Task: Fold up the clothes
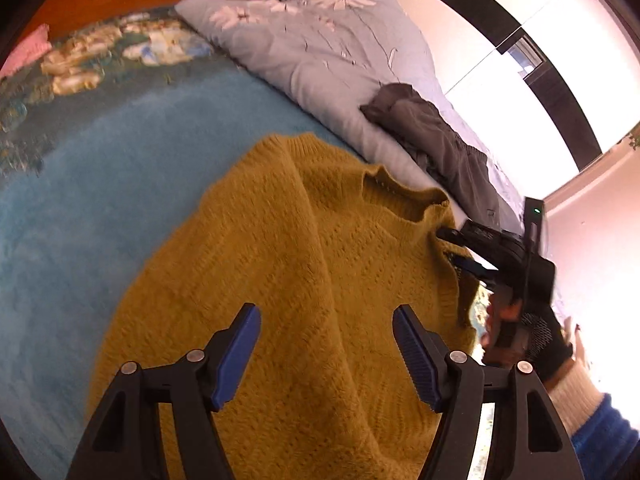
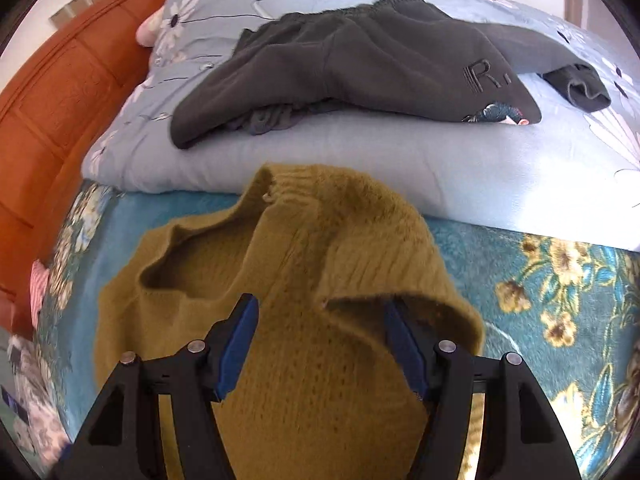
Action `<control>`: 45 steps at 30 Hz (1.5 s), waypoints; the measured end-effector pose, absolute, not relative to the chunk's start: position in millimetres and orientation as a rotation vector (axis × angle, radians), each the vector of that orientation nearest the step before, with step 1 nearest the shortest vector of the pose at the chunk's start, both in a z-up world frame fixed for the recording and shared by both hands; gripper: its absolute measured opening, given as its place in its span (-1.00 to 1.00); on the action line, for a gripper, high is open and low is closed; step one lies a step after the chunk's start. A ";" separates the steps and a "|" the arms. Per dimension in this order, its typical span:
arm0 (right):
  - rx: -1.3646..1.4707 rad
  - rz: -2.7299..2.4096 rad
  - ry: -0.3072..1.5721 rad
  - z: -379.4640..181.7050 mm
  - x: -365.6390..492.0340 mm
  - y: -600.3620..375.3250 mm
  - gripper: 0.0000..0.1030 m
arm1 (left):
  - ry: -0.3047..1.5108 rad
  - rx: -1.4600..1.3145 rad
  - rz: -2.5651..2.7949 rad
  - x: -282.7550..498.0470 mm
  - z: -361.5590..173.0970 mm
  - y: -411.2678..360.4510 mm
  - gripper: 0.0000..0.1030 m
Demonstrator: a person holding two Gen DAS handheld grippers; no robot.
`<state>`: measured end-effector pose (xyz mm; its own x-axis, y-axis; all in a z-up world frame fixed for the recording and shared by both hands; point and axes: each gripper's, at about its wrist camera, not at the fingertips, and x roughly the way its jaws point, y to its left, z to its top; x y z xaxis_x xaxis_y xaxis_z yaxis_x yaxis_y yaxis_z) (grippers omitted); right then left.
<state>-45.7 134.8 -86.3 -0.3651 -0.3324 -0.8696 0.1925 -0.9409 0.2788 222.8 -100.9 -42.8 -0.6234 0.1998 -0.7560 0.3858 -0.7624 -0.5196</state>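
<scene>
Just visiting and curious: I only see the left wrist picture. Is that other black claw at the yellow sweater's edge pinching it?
Observer: No. Its own camera shows the right gripper with its jaws apart over the mustard sweater, the pads not pressing it.
Operator: And the grey clothes on the quilt?
Observer: The dark grey garment bears a raised letter R.
Operator: Anything else?
Observer: A sweater fold drapes over the tip of one of its fingers.
</scene>
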 end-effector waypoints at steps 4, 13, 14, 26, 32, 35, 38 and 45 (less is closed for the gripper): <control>1.600 -2.322 -0.115 -100.0 -61.1 120.2 -0.20 | 1.082 1.335 -2.494 219.3 -51.4 -104.4 0.40; 1.609 -2.331 -0.155 -96.9 -72.1 137.2 -0.85 | 1.175 1.381 -2.447 216.0 -65.7 -106.2 0.40; 1.583 -2.328 -0.214 -90.7 -73.6 144.7 -0.86 | 1.179 1.383 -2.446 215.8 -66.5 -106.2 0.40; 1.464 -2.510 -0.694 -59.8 -112.0 265.0 -0.87 | 1.227 1.386 -2.431 219.9 -70.6 -108.7 0.40; 1.528 -2.487 -0.699 -79.9 -119.9 267.8 -0.86 | 1.259 1.379 -2.414 222.2 -72.9 -113.0 0.40; 1.530 -2.467 -0.640 -72.0 -118.6 259.9 -0.85 | 1.287 1.375 -2.408 222.7 -74.3 -116.3 0.40; 1.514 -2.447 -0.589 -60.3 -112.1 254.9 -0.83 | 1.321 1.372 -2.392 225.0 -75.0 -121.3 0.40; 1.442 -2.446 -0.419 -31.1 -49.3 262.0 -0.30 | 1.222 1.363 -2.464 234.6 -58.5 -143.6 0.40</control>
